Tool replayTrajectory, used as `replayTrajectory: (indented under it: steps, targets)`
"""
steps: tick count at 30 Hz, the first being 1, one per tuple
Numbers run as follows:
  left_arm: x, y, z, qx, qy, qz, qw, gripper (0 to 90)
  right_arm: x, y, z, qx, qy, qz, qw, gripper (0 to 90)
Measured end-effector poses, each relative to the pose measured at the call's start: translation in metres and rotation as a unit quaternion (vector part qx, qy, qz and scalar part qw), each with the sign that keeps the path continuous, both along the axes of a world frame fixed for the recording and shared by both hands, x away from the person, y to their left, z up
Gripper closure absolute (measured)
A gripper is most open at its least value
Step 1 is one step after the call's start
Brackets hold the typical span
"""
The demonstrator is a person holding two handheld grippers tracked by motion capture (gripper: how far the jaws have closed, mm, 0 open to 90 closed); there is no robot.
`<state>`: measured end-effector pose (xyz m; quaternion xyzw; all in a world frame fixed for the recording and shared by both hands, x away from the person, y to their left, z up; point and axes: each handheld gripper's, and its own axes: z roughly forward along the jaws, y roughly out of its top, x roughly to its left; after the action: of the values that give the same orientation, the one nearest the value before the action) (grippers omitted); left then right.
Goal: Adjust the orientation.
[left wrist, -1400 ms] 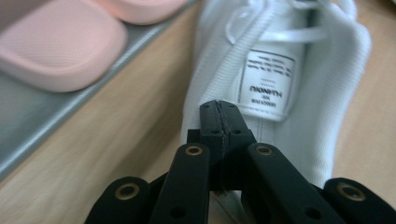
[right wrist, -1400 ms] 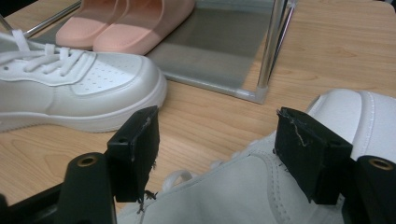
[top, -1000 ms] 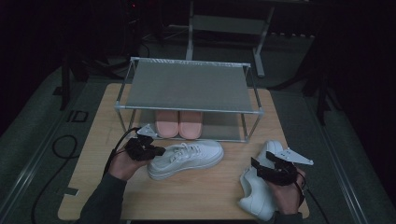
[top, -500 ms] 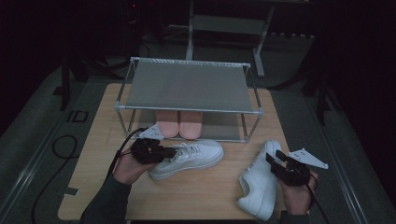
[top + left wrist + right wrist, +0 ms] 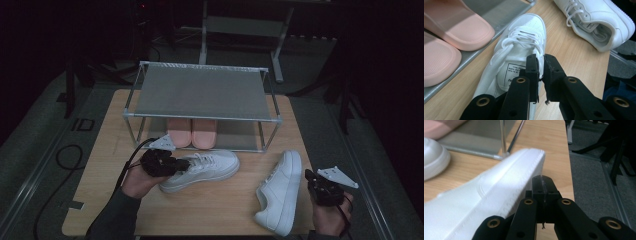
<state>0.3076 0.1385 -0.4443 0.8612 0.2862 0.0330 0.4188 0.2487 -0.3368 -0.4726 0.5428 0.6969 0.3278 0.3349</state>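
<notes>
Right tongs [image 5: 311, 181] closed empty, leaving the right sneaker [image 5: 278, 192]; left tongs [image 5: 541, 65] pinch the left sneaker's [image 5: 520, 47] collar; label unreadable.

The left gripper [image 5: 172, 165] is at the heel of one white shoe [image 5: 202, 169]. The other white shoe [image 5: 280, 192] lies at its four o'clock, just beside the right gripper [image 5: 312, 182].

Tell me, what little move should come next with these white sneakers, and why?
Probably lift the left sneaker toward the rack: the left gripper pinches its collar, and pink slippers already sit on the bottom shelf. The right gripper is shut on nothing beside the other sneaker.
</notes>
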Motion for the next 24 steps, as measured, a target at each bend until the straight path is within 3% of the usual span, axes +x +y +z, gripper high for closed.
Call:
replayTrajectory:
  steps: [6,15,24]
  targets:
    - [0.001,0.004,-0.002,-0.003,0.005,0.005,1.0000,82.1,-0.006,-0.002,-0.014,-0.005,0.029,-0.001,0.9996,90.0]
    - [0.003,0.005,-0.006,-0.003,0.013,0.005,0.9999,81.1,-0.017,-0.003,-0.043,0.016,0.075,0.021,0.9968,90.0]
    - [0.004,0.009,-0.011,-0.005,0.016,0.007,0.9998,77.3,-0.016,0.001,-0.050,0.033,0.087,0.040,0.9949,90.0]
